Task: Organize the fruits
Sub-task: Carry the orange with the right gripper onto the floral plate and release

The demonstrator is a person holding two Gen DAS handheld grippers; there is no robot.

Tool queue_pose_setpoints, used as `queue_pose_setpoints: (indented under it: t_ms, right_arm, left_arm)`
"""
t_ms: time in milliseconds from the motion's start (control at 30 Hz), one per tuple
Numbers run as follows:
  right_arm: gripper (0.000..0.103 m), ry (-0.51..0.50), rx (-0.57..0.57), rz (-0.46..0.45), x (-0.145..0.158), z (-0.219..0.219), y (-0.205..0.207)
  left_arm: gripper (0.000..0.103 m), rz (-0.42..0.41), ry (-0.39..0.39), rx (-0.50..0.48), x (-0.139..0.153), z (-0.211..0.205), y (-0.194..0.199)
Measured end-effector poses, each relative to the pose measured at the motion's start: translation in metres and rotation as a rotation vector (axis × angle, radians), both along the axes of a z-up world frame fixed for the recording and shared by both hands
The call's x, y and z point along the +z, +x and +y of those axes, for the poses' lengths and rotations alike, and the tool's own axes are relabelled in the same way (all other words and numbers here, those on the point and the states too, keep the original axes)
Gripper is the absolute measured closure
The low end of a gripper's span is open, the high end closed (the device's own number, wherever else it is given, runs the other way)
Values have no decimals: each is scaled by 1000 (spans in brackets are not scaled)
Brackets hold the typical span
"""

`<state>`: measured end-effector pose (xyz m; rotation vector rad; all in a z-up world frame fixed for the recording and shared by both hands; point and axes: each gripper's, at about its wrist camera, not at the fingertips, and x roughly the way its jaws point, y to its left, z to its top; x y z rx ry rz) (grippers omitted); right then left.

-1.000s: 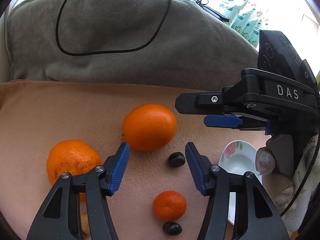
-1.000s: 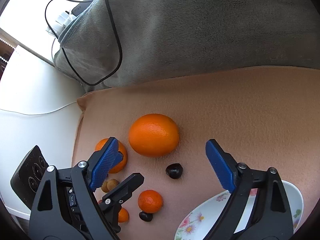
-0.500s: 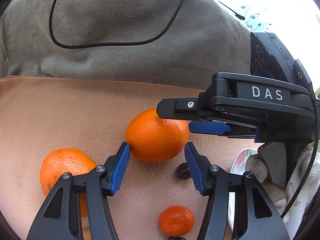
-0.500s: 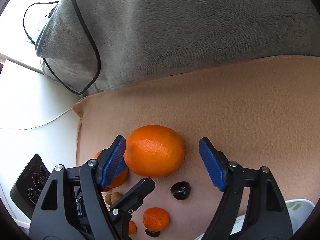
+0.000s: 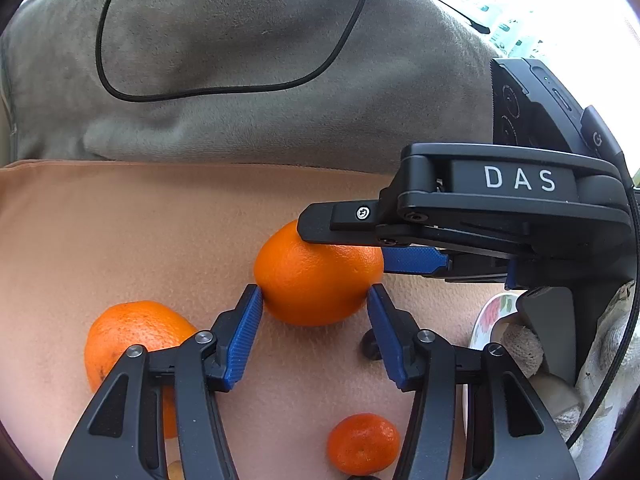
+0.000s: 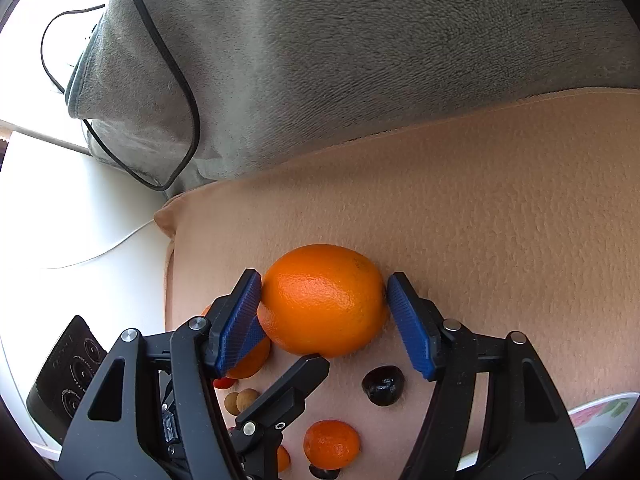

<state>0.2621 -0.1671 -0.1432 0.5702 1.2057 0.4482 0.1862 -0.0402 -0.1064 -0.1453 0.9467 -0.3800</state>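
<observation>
Right wrist view: the beige blanket point(image 6: 480, 200) carries every fruit; the floral plate point(image 6: 600, 416) appears empty, so sorting has barely begun. The large orange point(image 6: 324, 300) lies between the right hand-held gripper point(image 6: 324, 320), whose jaws have just been closing; contact is uncertain. The left hand-held gripper point(image 5: 316, 336) stands part-open, empty. The mandarin point(image 6: 331, 444) and dark fruit point(image 6: 383, 385) remain.

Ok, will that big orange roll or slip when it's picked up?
Probably rolls if nudged: the big orange is round on soft cloth. Its glossy, dimpled peel may slip a little. Likely heavy, being the largest fruit here.
</observation>
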Motion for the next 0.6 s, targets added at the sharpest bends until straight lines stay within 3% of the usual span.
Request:
queue_pose_setpoints:
  t_ms: [200, 600]
  right_arm:
    - [35, -12, -2, -17, 5, -2, -7]
    - [35, -1, -11, -65, 32, -17, -31]
  left_arm:
    - [50, -12, -4, -2, -2, -1, 5]
    - [50, -78, 3, -20, 17, 10, -26]
